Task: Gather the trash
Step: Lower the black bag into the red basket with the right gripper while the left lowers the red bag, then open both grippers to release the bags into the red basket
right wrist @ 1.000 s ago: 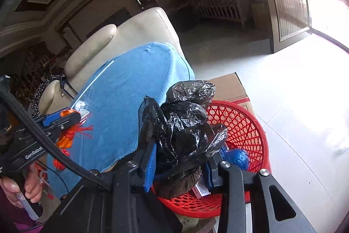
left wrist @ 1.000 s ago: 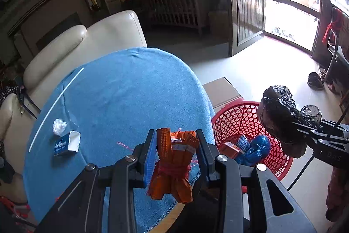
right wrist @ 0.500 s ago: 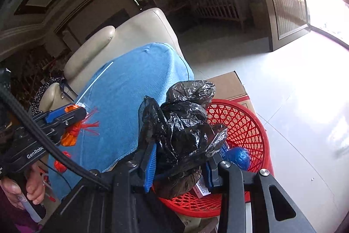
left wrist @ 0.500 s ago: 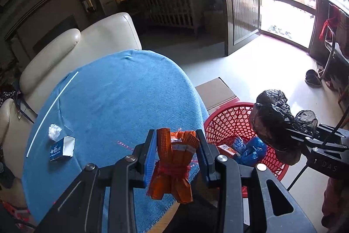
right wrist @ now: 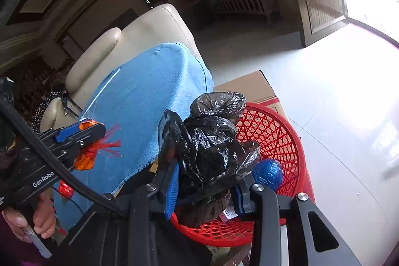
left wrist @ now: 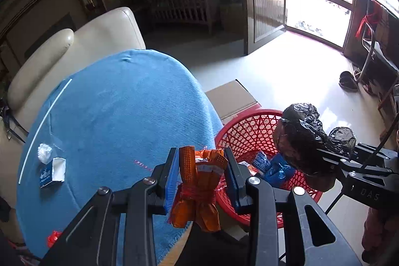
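1. Your left gripper (left wrist: pixel 202 173) is clamped on an orange wrapper bundle (left wrist: pixel 198 187) tied round the middle with red string; the bundle stands upright between the two blue pads, its top poking above the fingertips and its lower end hanging below them.
2. Ahead of those jaws and to their left lies the blue tablecloth (left wrist: pixel 119 121); the gripper sits at the cloth's near edge.
3. Far off to the left of the left jaws, on the cloth, a small blue-and-white carton (left wrist: pixel 51 173) lies beside a crumpled white tissue (left wrist: pixel 44 156).
4. Just right of the left jaws, and lower, stands the red basket (left wrist: pixel 249 126) on the floor, with a blue wrapper (left wrist: pixel 276 170) and other scraps already inside.
5. Your right gripper (right wrist: pixel 207 181) is clenched on a crumpled black plastic bag (right wrist: pixel 209 146); the bag bulges well above the fingertips and sags below them.
6. Directly beyond and beneath the right jaws is the red basket; the bag hangs over its near rim, above a blue ball of wrapper.
7. A brown cardboard box (right wrist: pixel 245 89) rests on the floor behind the basket, next to the table.
8. Your hand (right wrist: pixel 30 223) grips the left gripper's handle at the lower left of the right view.
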